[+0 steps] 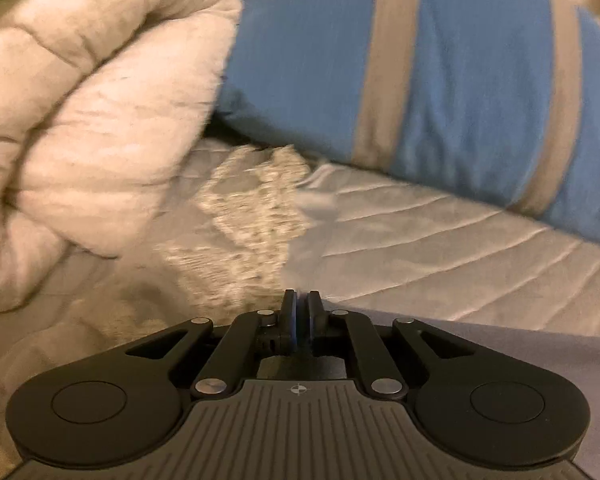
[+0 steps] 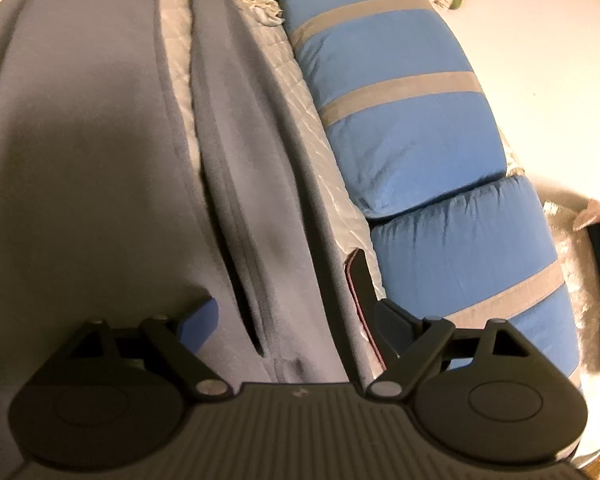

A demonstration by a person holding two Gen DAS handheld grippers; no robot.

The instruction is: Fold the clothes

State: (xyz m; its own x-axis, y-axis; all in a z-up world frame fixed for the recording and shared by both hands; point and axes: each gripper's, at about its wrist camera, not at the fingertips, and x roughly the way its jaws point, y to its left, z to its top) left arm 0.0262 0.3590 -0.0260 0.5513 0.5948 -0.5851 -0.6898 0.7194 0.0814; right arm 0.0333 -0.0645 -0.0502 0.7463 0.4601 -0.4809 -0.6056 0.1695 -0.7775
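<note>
Grey garment point(image 2: 100, 160) spread between parted right jaws, left jaws pressed together beside it.

Black linkage tool point(image 1: 300, 300) bodies, silver pivot pins, seemingly blue-padded fingertips point(image 2: 204, 316).

The garment point(image 2: 100, 160) was soft grey cloth, matt and fleecy. The pillows point(image 2: 400, 120) wore smooth blue fabric with duller grey bands. The bedcover point(image 1: 440, 240) was quilted, with a slight sheen. The blanket point(image 1: 80, 120) looked cream and fluffy. Both grippers point(image 1: 300, 300) point(image 2: 292, 312) were matt black plastic with shiny metal pins.
</note>
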